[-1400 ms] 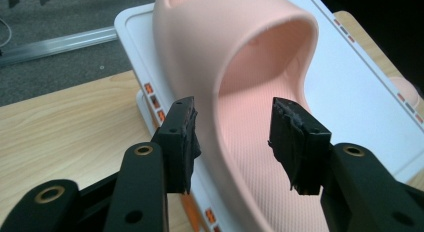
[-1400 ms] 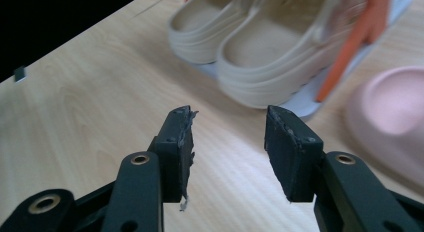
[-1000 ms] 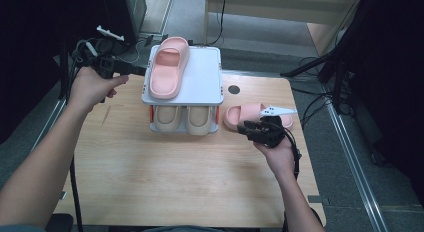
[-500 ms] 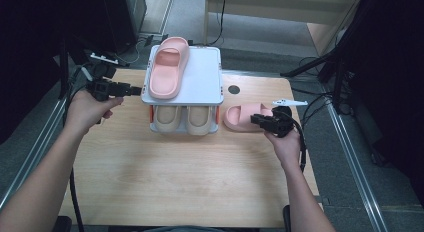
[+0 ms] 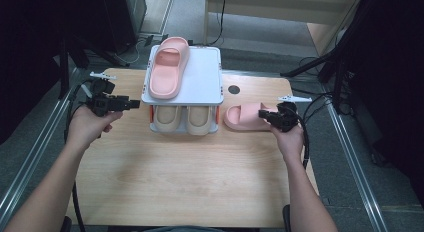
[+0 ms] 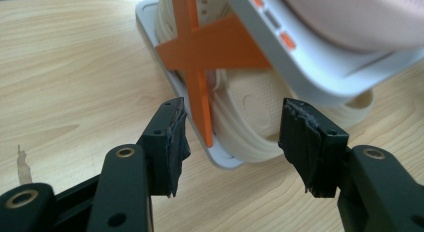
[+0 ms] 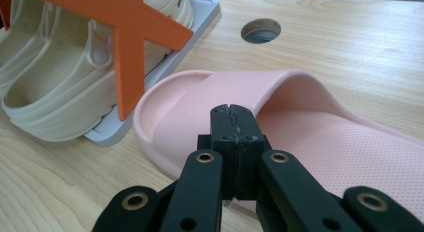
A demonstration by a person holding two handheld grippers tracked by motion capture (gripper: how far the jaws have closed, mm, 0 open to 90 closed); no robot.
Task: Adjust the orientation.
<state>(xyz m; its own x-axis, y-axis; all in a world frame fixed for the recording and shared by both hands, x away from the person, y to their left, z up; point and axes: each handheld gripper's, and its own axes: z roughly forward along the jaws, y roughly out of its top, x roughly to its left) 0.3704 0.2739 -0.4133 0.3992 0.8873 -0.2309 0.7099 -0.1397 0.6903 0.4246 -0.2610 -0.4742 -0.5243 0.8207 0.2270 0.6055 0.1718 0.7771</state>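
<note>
Gripping the loose pink foam slide sandal [image 7: 300, 127] on the wooden desk [image 5: 190, 182], I am keeping my right claw [image 7: 235, 123] clamped on its rim; left claw [image 6: 232, 137] is idling open beside the white two-tier shoe rack [image 5: 200, 84]. Next: lifting onto the top shelf.

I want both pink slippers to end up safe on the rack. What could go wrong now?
The right hand-held gripper is shut with nothing between its jaws, over the pink slipper on the table; it may push it instead of lifting it. That slipper lies close beside the rack, so it could bump the orange brace. The slipper on top overhangs the far edge and might slide off if the rack is jolted.
</note>
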